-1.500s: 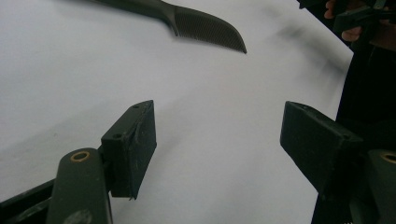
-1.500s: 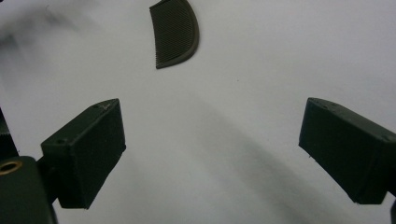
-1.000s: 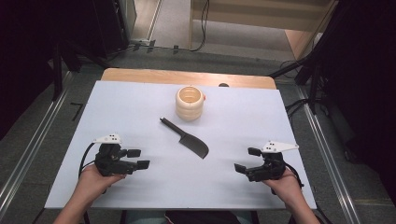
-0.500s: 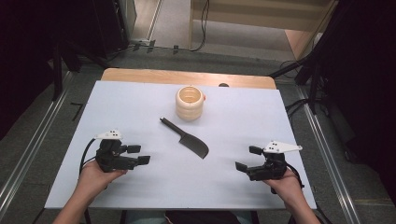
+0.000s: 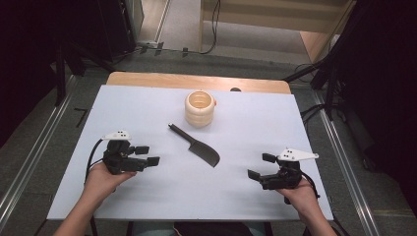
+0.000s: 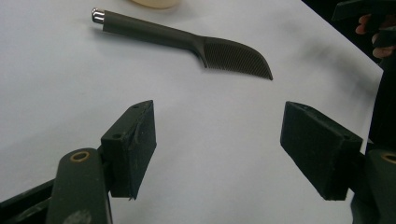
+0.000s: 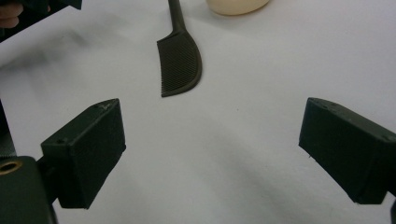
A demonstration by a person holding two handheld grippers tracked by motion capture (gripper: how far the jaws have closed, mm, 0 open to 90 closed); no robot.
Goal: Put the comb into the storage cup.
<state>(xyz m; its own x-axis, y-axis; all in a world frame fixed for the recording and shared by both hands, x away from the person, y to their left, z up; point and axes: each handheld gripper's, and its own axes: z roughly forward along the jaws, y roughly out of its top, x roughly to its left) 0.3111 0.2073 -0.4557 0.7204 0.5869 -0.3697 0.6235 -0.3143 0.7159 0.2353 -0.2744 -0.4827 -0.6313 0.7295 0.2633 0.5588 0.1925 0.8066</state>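
High view is showing a dark comb (image 5: 196, 146) lying flat near the middle of the white table (image 5: 147, 196), its thin handle pointing up and to the left toward a cream ribbed cup (image 5: 200, 108) that is standing upright just beyond it, apart from the handle's tip. The left gripper (image 5: 150, 155) is sitting in the person's hand (image 5: 101, 178) at the left side of the table, well apart from the comb, its jaws standing wide apart and holding nothing. The right gripper (image 5: 260, 166) is sitting at the right side in the other hand (image 5: 300, 194), also well apart from the comb, jaws spread wide and gripping nothing. Left gripper view is looking past its two parted black jaws at bare table, with the comb (image 6: 187, 42) lying beyond them, teeth facing the camera. Right gripper view is showing the same wide gap between its jaws, with the toothed end of the comb (image 7: 180, 63) lying ahead on the white surface, and the base of the cup (image 7: 236, 5) at the top edge
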